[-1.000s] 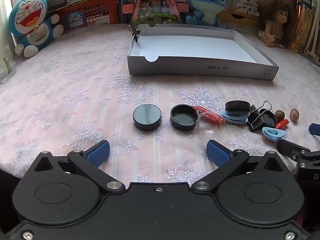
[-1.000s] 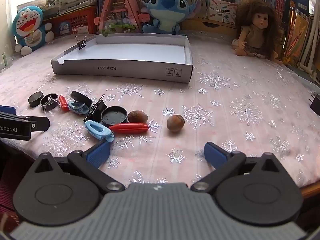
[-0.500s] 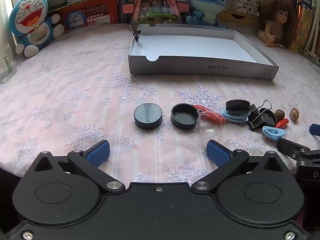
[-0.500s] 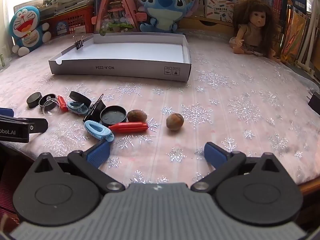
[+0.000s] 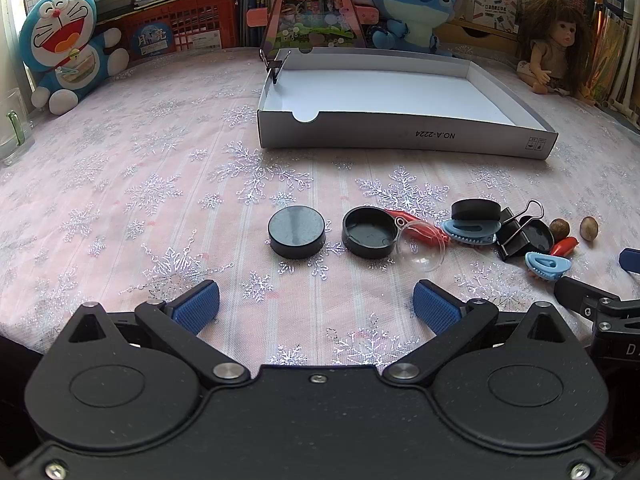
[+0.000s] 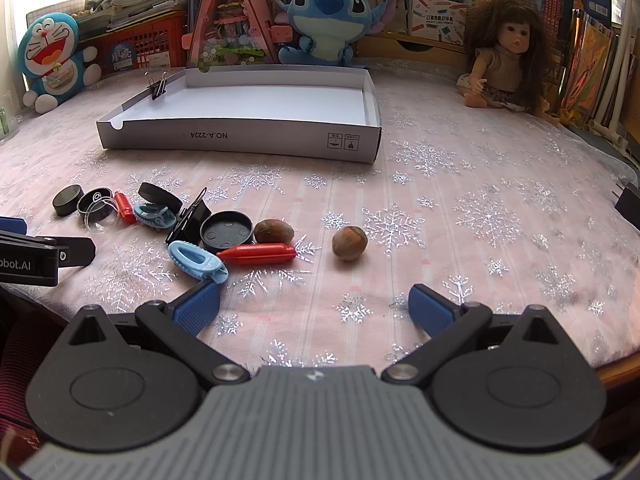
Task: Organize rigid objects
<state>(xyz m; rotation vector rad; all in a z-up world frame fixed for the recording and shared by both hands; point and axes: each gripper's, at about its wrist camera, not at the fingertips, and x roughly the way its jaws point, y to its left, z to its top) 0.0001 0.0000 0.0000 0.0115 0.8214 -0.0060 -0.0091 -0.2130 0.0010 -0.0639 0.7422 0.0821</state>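
Note:
Small items lie in a row on the pink snowflake cloth: a black round lid (image 5: 296,231), an upturned black cap (image 5: 370,232), a clear dome (image 5: 422,249), blue clips (image 6: 197,261), a black binder clip (image 5: 518,234), a red capsule (image 6: 257,254) and two nuts (image 6: 349,242). Behind them sits a shallow white box (image 5: 404,140), empty but for a binder clip (image 6: 158,86) clamped on its left wall. My left gripper (image 5: 316,307) is open just short of the black lid and cap. My right gripper (image 6: 314,309) is open just short of the nuts, its left fingertip beside a blue clip.
Plush toys (image 6: 52,62), a doll (image 6: 502,60), a red basket (image 5: 180,30) and books line the back and right edges. A glass (image 5: 12,128) stands at the far left. The table's wooden front edge (image 6: 618,372) shows at lower right, a dark object (image 6: 628,206) at the right edge.
Both cameras have drifted slightly; the scene has shifted a little in each view. Nothing on the cloth has moved and both grippers remain open.

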